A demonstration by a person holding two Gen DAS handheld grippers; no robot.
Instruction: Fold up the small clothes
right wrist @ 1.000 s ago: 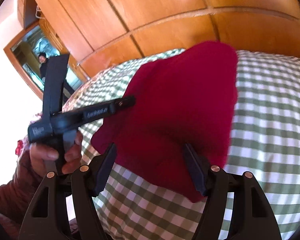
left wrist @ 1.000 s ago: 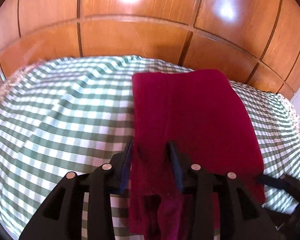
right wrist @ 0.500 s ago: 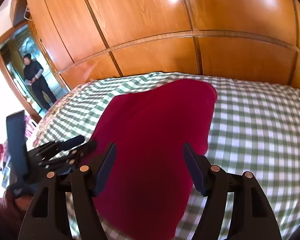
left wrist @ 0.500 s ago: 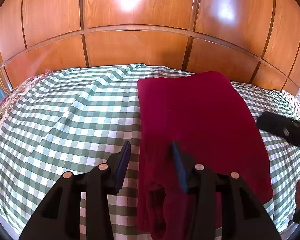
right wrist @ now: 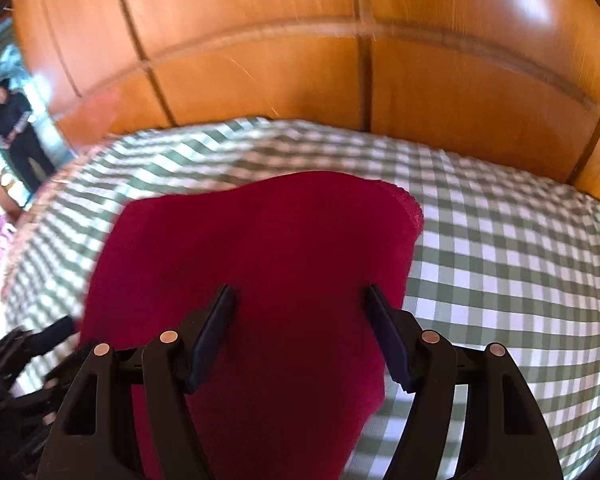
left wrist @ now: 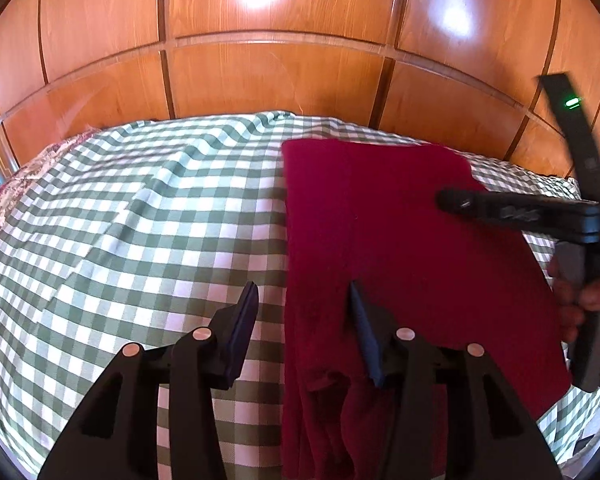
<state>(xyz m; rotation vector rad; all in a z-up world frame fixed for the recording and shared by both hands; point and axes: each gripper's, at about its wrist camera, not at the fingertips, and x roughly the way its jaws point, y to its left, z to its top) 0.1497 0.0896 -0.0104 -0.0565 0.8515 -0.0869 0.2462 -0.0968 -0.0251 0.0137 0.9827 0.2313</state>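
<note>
A dark red garment [left wrist: 400, 248] lies folded flat on the green-and-white checked bedcover [left wrist: 160, 220]. My left gripper [left wrist: 304, 304] hovers over its near left edge. Its jaws are opening; the edge runs between them, but the pads do not press on it. The left fingertip [left wrist: 248, 304] is over the checks and the other is over the red cloth. My right gripper [right wrist: 300, 304] stands open just above the garment [right wrist: 280, 248], with nothing pinched. In the left wrist view the right gripper [left wrist: 500, 208] reaches in over the garment's right side, held by a hand [left wrist: 584, 292].
A glossy wooden panelled wall [left wrist: 280, 60] rises right behind the bed. A flowered bed edge [left wrist: 4, 200] shows at far left. A person [right wrist: 16, 136] stands in a doorway far left. The left gripper [right wrist: 28, 348] shows at the right wrist view's lower left.
The left jaws have spread wider around the garment's edge. The right gripper has swung across over the red cloth, and in the left view it has come further in from the right.
</note>
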